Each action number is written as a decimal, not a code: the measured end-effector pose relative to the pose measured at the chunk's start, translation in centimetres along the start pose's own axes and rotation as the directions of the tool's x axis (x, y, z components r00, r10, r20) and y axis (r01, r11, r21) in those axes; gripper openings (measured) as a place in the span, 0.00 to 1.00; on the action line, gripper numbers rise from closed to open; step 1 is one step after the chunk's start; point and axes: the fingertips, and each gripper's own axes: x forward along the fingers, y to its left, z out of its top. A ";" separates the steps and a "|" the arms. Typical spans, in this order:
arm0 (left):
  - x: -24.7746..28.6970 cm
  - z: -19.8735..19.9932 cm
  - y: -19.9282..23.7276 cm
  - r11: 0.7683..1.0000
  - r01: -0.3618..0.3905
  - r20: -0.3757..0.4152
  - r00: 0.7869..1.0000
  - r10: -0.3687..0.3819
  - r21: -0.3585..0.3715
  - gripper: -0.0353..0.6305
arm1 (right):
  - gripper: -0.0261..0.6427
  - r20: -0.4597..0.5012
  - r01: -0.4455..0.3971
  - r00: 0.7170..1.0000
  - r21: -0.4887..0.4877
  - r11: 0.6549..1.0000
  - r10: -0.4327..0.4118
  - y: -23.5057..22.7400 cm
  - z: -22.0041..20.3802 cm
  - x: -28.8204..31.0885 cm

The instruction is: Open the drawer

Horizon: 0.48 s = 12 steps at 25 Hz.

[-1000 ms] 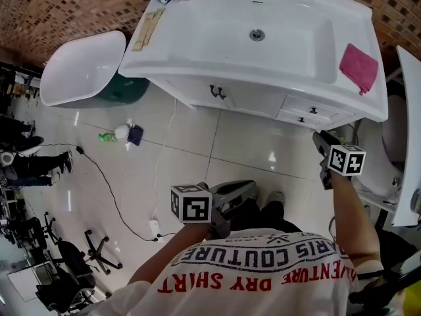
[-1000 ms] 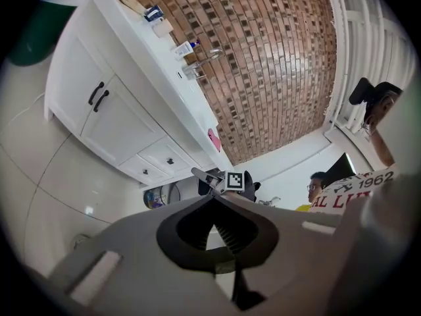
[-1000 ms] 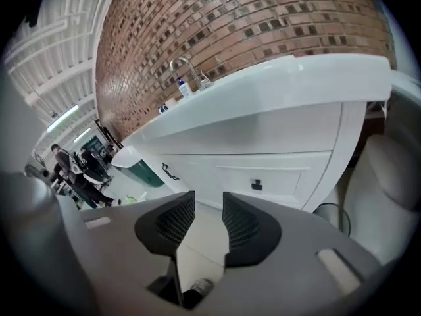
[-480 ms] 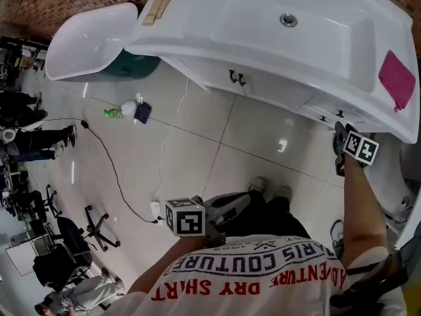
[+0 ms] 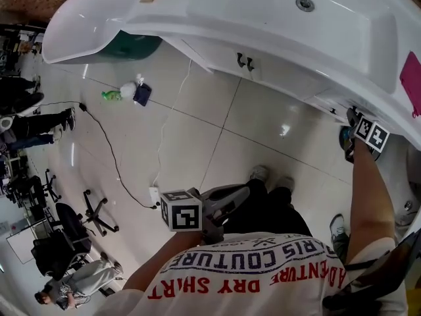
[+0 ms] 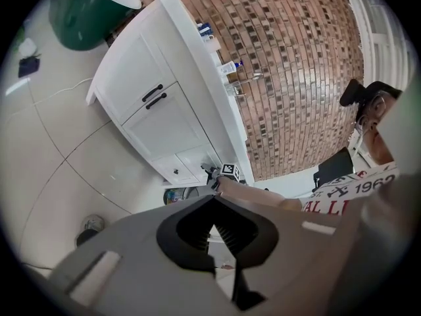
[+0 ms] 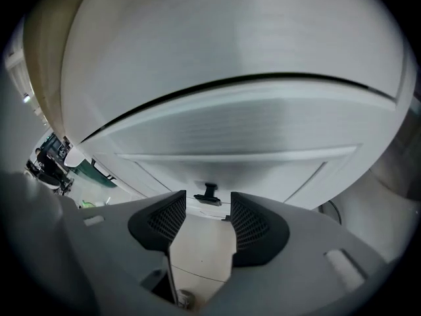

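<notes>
The right tool point(image 7: 207, 209) has been lowered to the drawer point(image 7: 263, 166) under the basin point(image 5: 263, 18); its jaws have just been opened, with the handle point(image 7: 209, 194) just ahead and ungripped; a grasp is judged due next; the left tool point(image 6: 214, 203) is closed and empty.

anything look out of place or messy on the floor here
Yes: a green bottle lies on the floor tiles beside a dark bundle, and a black cable trails loose across them.

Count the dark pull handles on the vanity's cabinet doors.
2. One handle on the left door, the other handle on the right door, beside their seam. None looks hidden.
</notes>
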 end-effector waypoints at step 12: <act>0.8 0.3 0.2 1.000 -0.004 -0.030 1.000 0.004 0.009 0.03 | 0.23 -0.008 -0.003 1.000 0.005 1.000 0.003 0.0 0.1 0.6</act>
